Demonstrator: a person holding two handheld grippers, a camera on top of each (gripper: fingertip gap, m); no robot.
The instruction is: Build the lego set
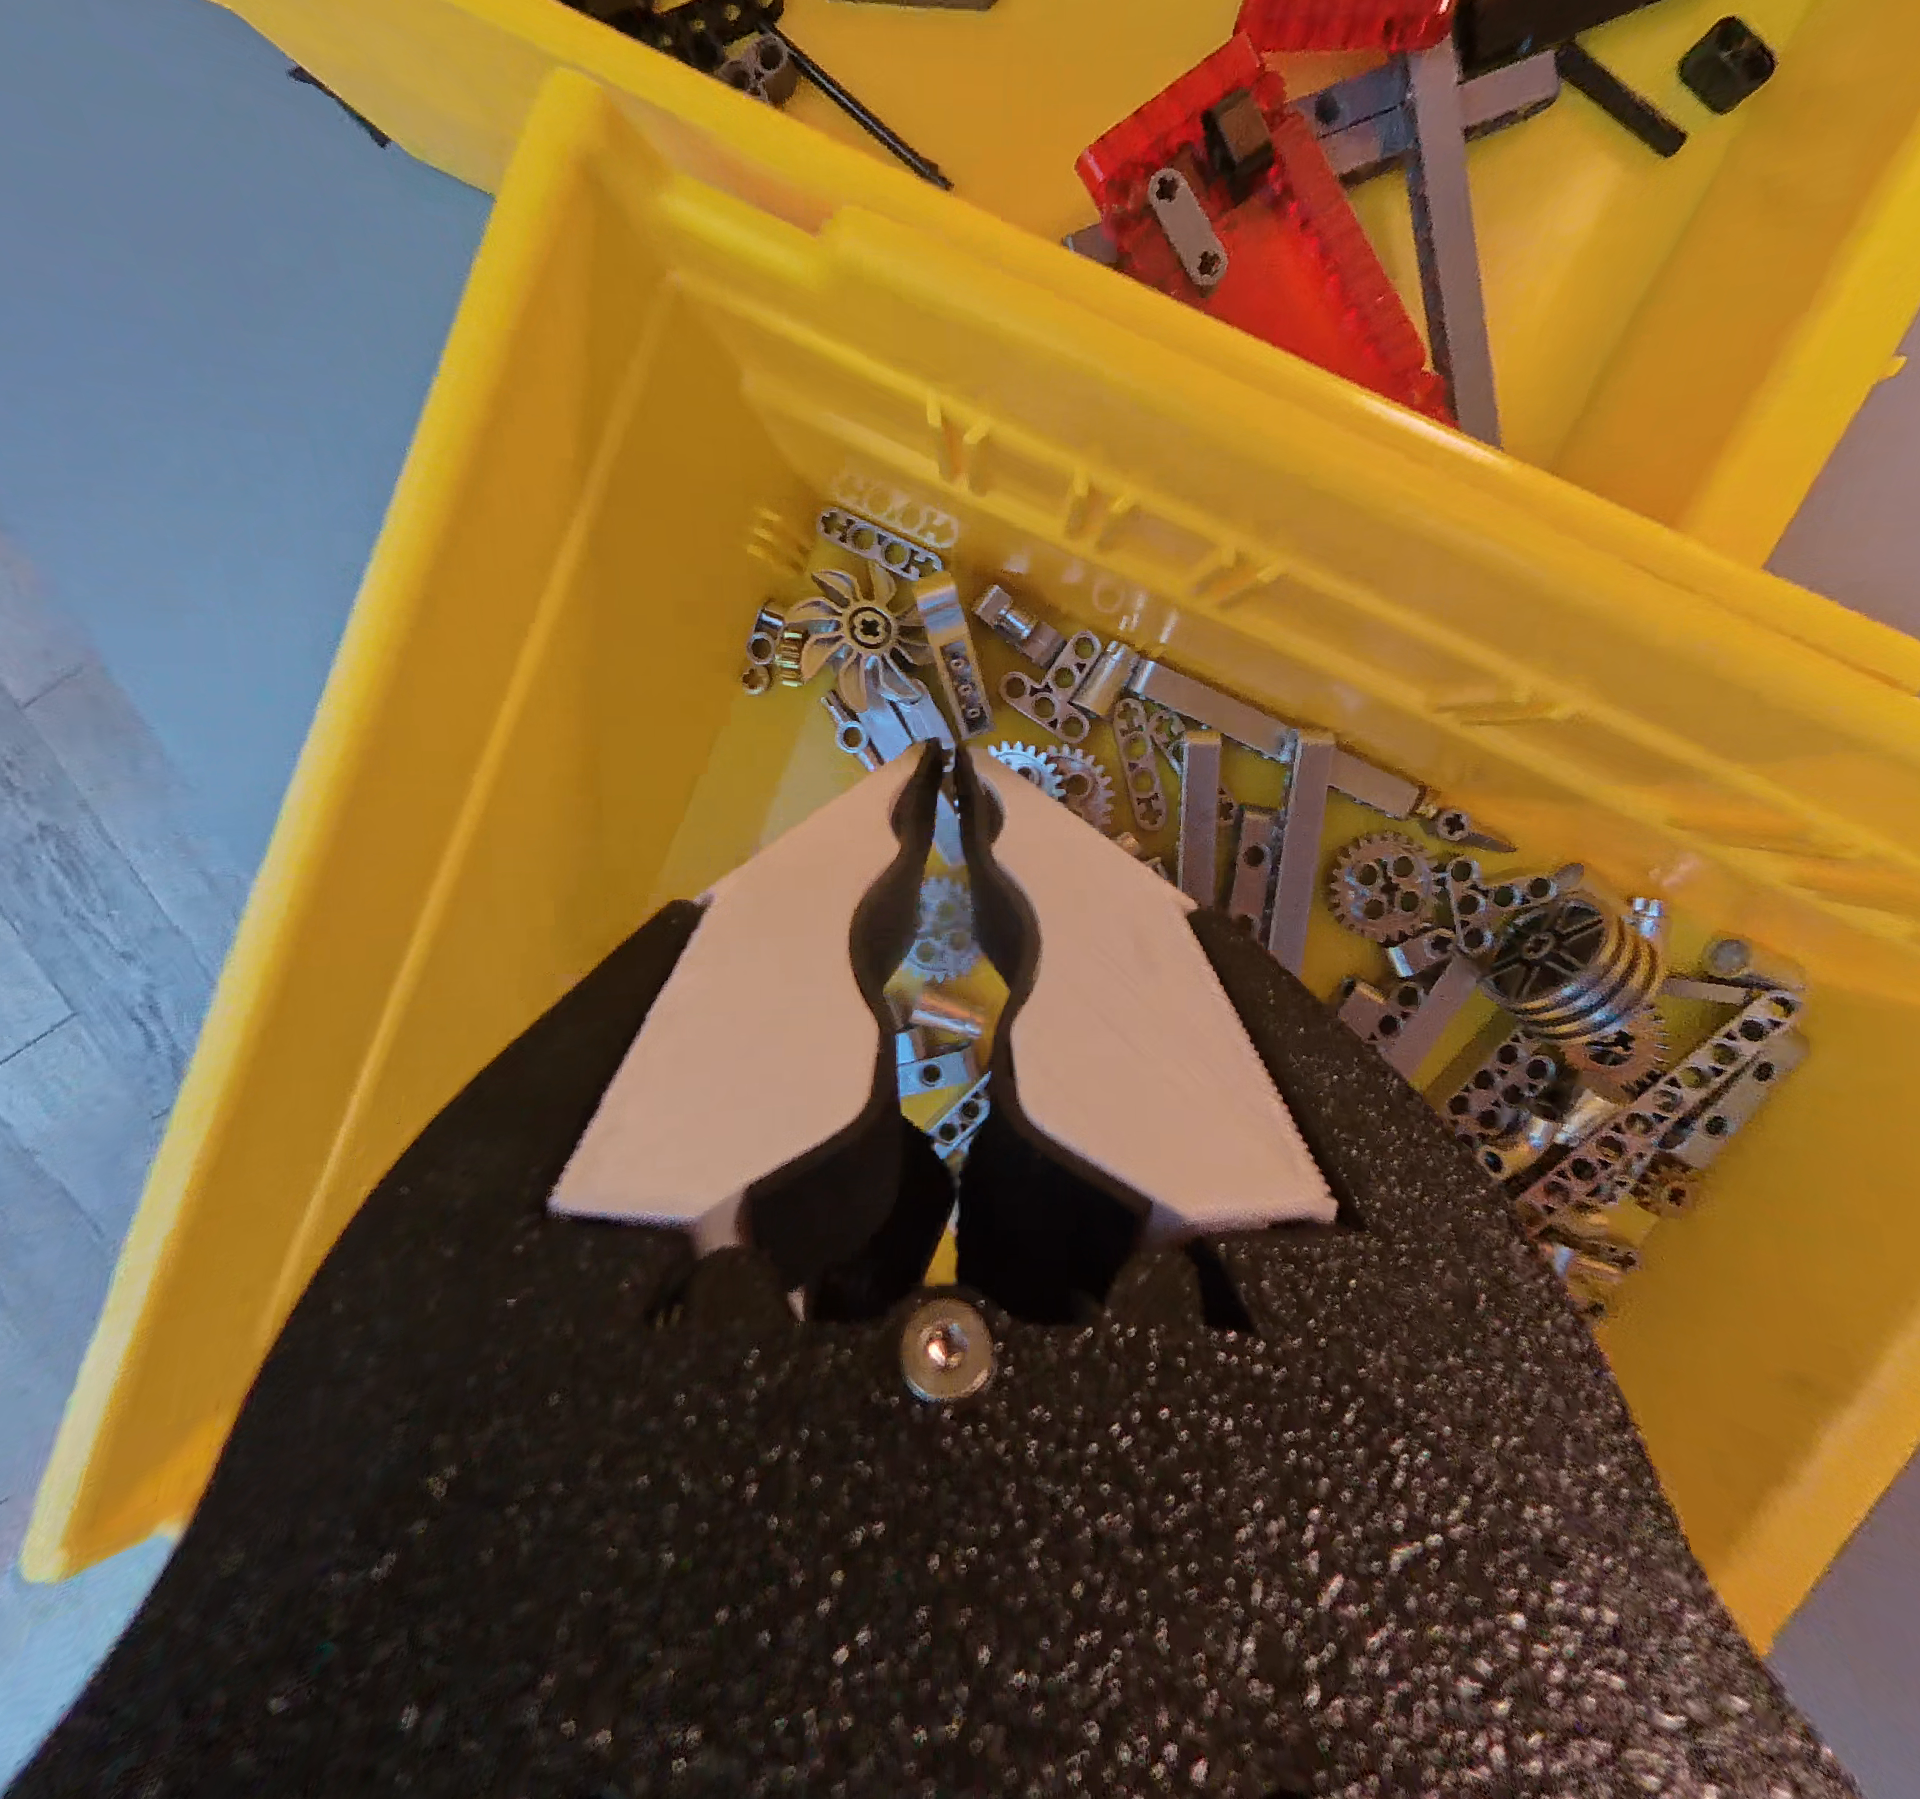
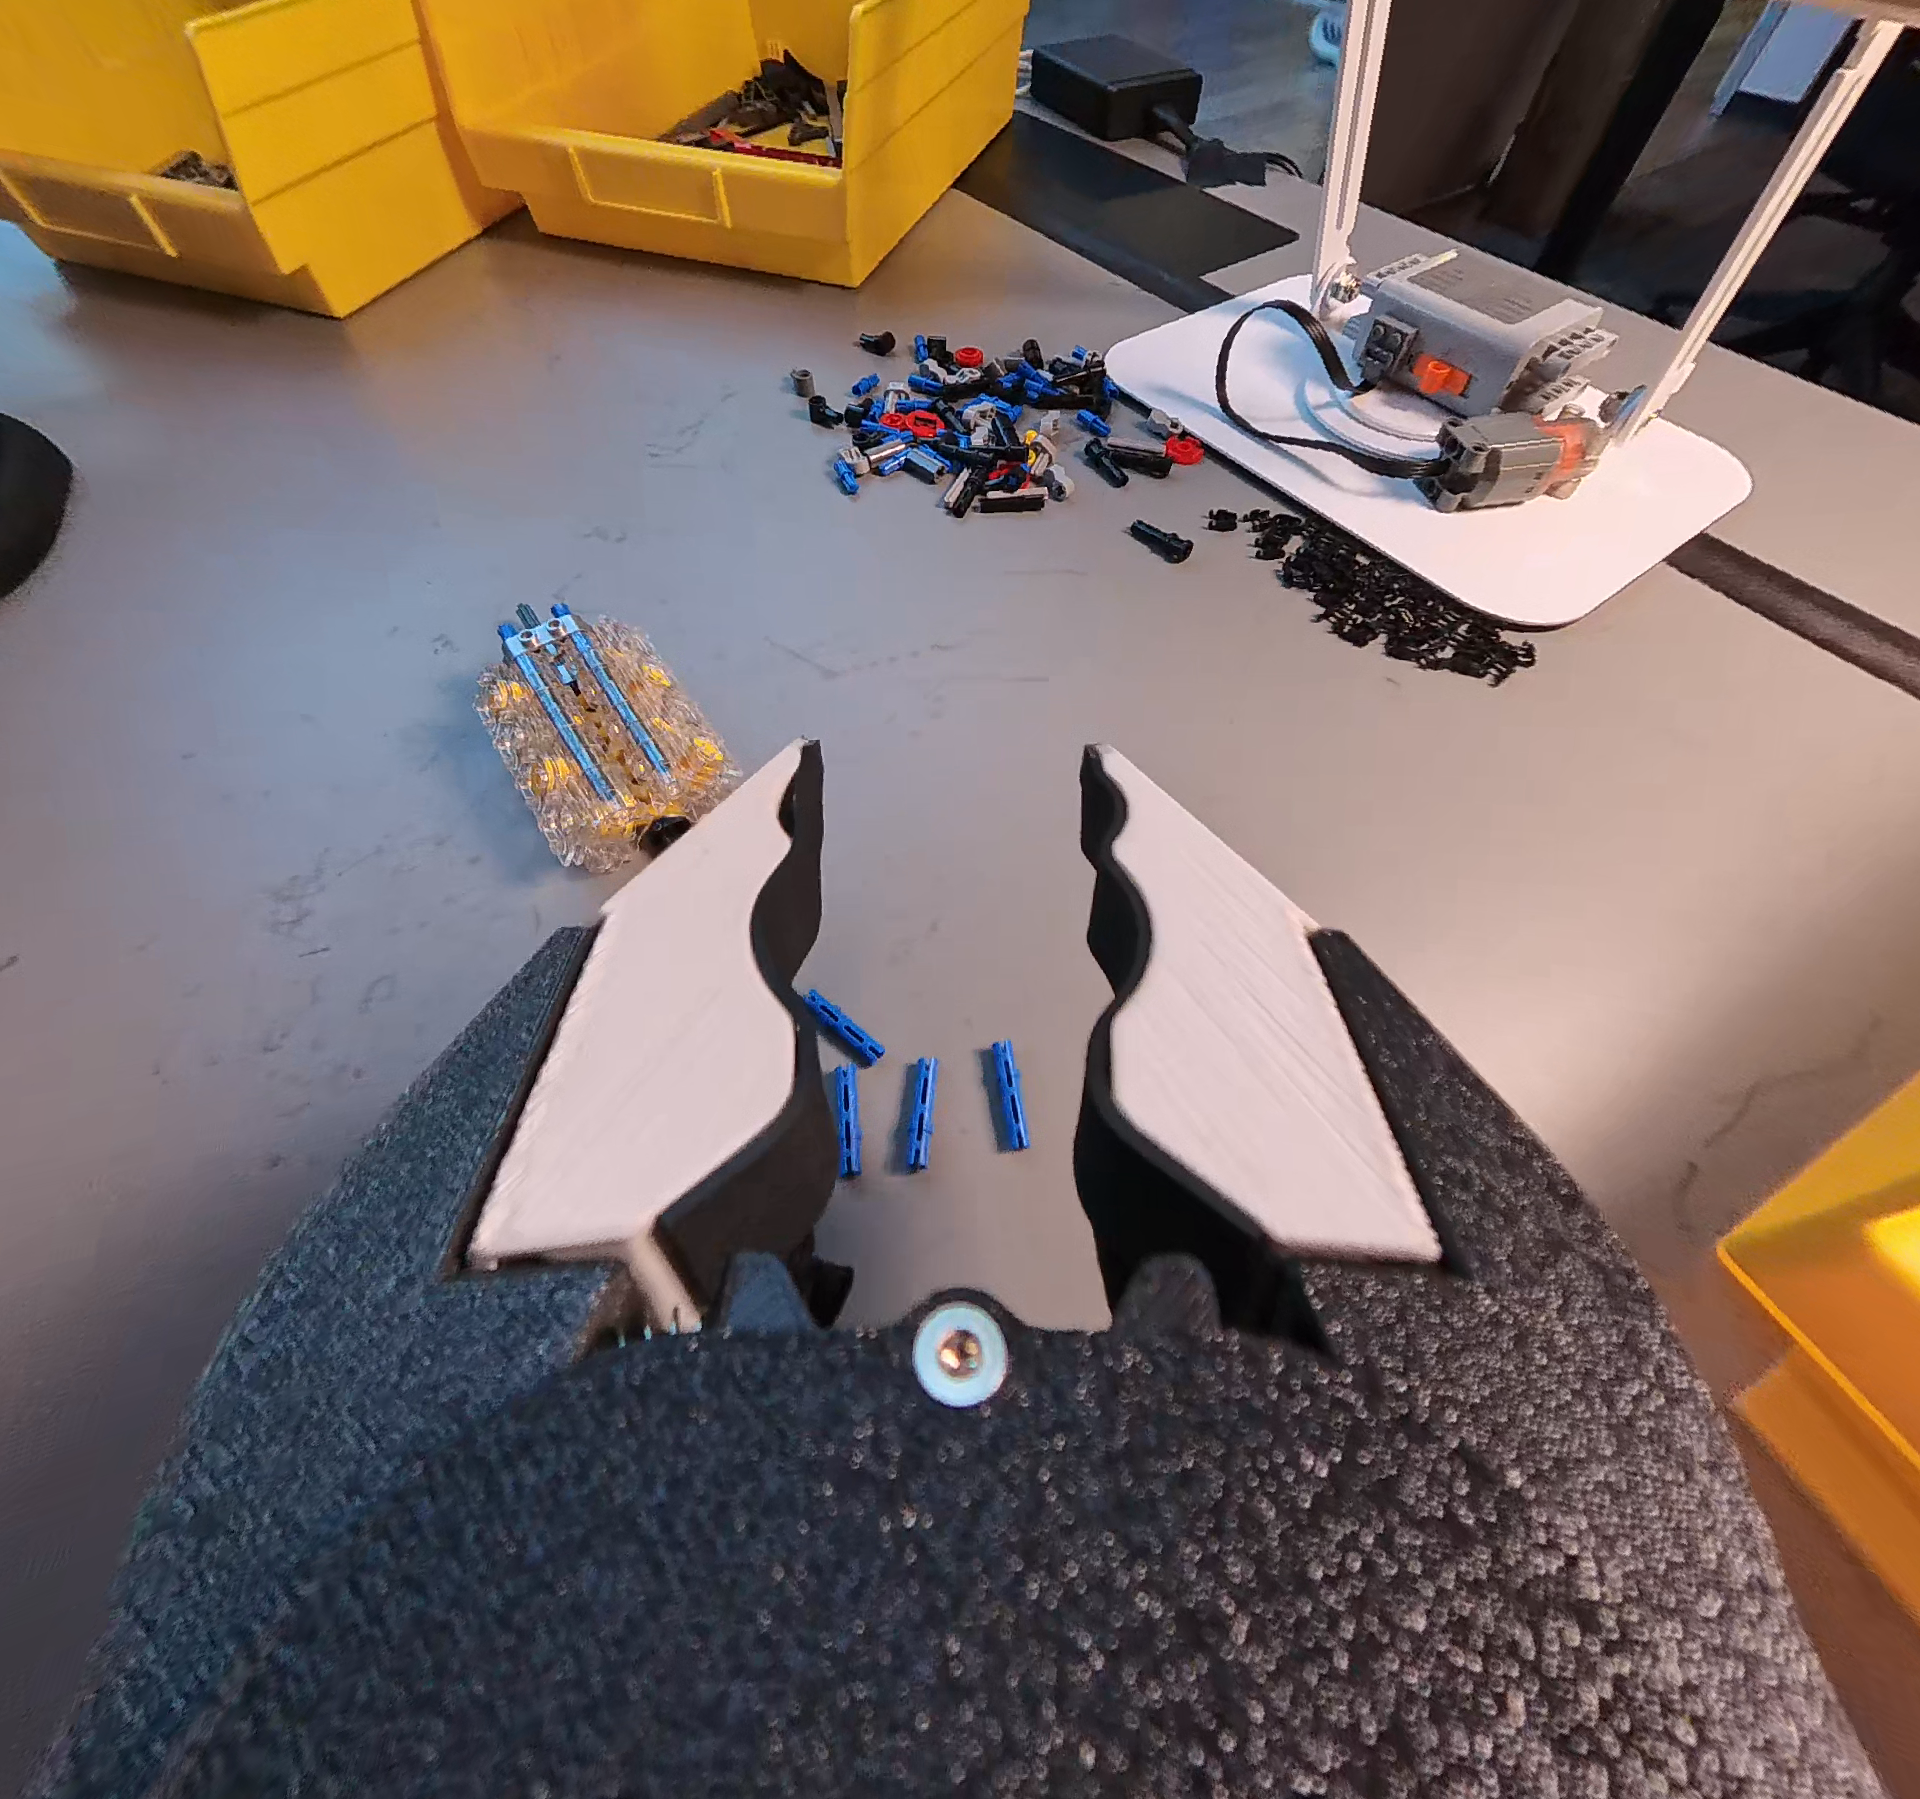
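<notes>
Inside the near yellow bin, the left gripper hangs over a heap of grey gears and beams, its tips almost meeting just beside a grey beam; whether they pinch anything I cannot tell. Over the grey table, the right gripper gapes wide and empty above 4 blue pins, with a clear ribbed roller to its left and a loose pile of small pins farther off.

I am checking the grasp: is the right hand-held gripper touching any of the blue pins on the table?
Apart. The right wrist view shows the right hand-held gripper open, and the blue pins lie on the grey table between its fingers with bare table around them.
</notes>
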